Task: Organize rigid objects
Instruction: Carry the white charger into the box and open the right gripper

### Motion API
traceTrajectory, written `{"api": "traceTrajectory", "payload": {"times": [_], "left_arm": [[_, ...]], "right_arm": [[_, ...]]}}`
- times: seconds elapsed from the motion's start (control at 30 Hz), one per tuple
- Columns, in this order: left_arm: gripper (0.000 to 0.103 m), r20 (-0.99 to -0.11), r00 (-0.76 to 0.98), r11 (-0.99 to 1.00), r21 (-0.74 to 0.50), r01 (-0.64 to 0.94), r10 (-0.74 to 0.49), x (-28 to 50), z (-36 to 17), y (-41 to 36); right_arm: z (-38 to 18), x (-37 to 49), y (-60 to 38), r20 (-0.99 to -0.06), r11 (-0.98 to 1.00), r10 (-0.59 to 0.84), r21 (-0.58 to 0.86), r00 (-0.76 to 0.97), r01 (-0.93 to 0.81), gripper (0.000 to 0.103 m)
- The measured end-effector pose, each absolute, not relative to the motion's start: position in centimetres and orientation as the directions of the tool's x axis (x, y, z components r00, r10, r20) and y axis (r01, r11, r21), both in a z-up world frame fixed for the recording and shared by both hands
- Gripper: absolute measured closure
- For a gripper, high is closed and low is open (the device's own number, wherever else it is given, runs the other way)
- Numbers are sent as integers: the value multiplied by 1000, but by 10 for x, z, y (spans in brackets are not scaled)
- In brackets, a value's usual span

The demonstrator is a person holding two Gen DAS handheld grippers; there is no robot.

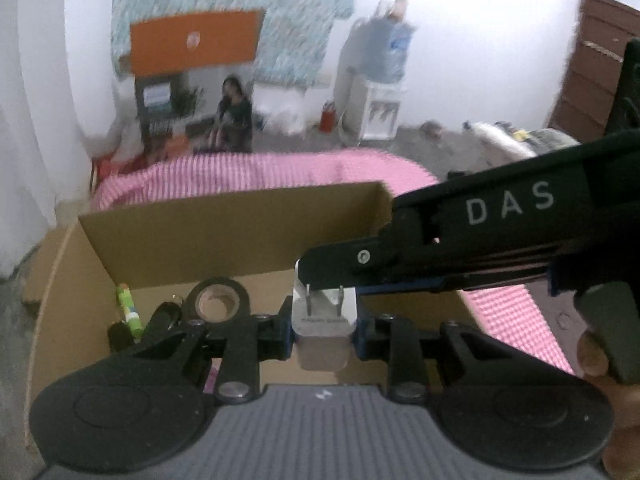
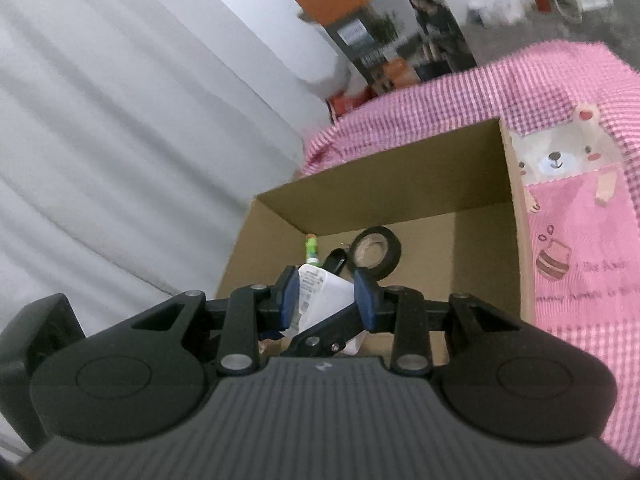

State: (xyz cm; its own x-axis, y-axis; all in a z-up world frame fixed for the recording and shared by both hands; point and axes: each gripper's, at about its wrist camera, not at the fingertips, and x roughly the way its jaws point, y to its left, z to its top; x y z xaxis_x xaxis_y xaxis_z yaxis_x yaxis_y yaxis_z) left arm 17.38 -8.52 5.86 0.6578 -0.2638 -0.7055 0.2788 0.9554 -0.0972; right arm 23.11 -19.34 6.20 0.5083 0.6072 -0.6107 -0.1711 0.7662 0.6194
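Note:
A white charger plug [image 1: 323, 334] with two metal prongs is pinched between the blue pads of my left gripper [image 1: 323, 314], which is shut on it above an open cardboard box [image 1: 240, 232]. From the right, a black finger [image 1: 352, 258] of my right gripper lies over the plug's top. In the right wrist view the same plug [image 2: 320, 286] sits between the blue pads of my right gripper [image 2: 326, 300], also shut on it, and a finger [image 2: 328, 330] of the left gripper crosses below. In the box lie a black tape roll [image 1: 219, 300], a green stick [image 1: 128, 310] and a black fob [image 2: 334, 262].
The box [image 2: 380, 172] stands on a pink checked cloth [image 2: 580, 260] with a bear print. A white curtain [image 2: 120, 140] hangs on the left. Far back a person [image 1: 236, 116] sits on the floor, near a water dispenser [image 1: 380, 108].

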Motion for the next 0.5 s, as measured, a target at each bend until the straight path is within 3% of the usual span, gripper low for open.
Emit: {"api": "traceTrajectory", "payload": {"times": [0.27, 0.5], "left_arm": [[75, -822, 546, 978, -56, 199, -159, 217, 15, -78], [75, -871, 478, 987, -42, 153, -111, 232, 5, -70]], "right_arm": [[18, 288, -176, -697, 770, 621, 629, 358, -110, 72], [-8, 305, -162, -720, 763, 637, 640, 275, -90, 71]]}}
